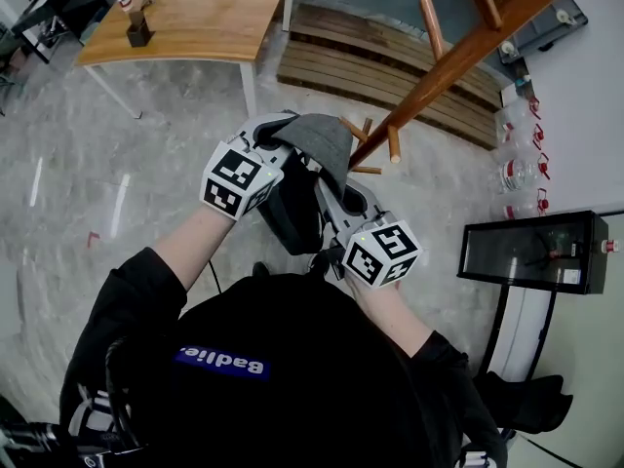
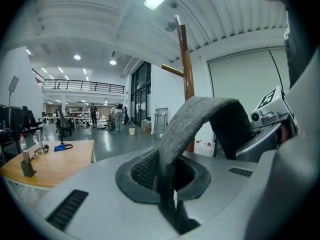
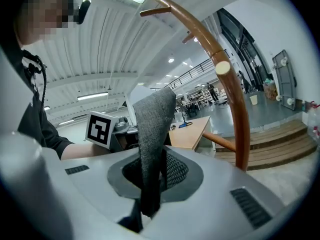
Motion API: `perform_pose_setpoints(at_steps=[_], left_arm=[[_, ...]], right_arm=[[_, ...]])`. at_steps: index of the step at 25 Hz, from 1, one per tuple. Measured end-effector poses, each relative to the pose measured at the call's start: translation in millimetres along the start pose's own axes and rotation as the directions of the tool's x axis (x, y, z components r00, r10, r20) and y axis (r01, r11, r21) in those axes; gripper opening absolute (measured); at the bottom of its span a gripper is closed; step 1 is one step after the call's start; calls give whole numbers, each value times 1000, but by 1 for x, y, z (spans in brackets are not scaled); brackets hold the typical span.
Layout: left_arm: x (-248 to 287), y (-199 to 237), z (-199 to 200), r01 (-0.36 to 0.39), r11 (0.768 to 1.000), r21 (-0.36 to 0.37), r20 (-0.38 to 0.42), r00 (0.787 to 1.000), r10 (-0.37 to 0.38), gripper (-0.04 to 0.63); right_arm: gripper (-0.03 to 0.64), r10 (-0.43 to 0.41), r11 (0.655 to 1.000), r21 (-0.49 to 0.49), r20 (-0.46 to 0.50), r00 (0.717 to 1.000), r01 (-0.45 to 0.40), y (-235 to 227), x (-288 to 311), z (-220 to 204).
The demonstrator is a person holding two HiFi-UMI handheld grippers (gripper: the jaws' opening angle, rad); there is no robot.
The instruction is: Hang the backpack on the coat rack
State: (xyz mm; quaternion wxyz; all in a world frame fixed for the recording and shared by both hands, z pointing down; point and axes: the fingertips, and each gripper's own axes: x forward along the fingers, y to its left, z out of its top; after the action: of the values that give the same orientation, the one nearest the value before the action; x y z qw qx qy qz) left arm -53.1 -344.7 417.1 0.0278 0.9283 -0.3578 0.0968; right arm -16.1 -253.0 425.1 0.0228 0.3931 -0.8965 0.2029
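Head view: backpack point(image 1: 291, 214) held up just beside coat rack point(image 1: 468, 52), hanging below its grey strap point(image 1: 320, 136). Strap right beside rack's lowest pegs point(image 1: 393, 144); contact unclear.

Left gripper view: left gripper point(image 2: 168, 206) jaws nearly together, pinching one end of strap, rack pole beyond.

Right gripper view: right gripper point(image 3: 145, 204) clamped the same on other end. Strap arches between both.

On the head view I get only a dark slice of the backpack point(image 1: 292, 208); its lower part is lost behind the person's body point(image 1: 273, 378), and the coat rack point(image 1: 468, 52) runs off the top edge. In the left gripper view the grey strap point(image 2: 200, 114) covers part of the rack's pole. The people point(image 2: 116, 115) far back are too small to make out.
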Motion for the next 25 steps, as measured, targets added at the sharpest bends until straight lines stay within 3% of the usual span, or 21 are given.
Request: perform_pose_setpoints(at_steps=[12,25], left_arm=[[84,28,-13,55,995,79,-128,991,-45,32],[153,29,-59,243,964,110,-314,929,-199,32]], right_arm=[[35,19,990,139,-28,999,-15,-54,24,-2],[35,-15,943,332,-82,996,42,-111,37,-33]])
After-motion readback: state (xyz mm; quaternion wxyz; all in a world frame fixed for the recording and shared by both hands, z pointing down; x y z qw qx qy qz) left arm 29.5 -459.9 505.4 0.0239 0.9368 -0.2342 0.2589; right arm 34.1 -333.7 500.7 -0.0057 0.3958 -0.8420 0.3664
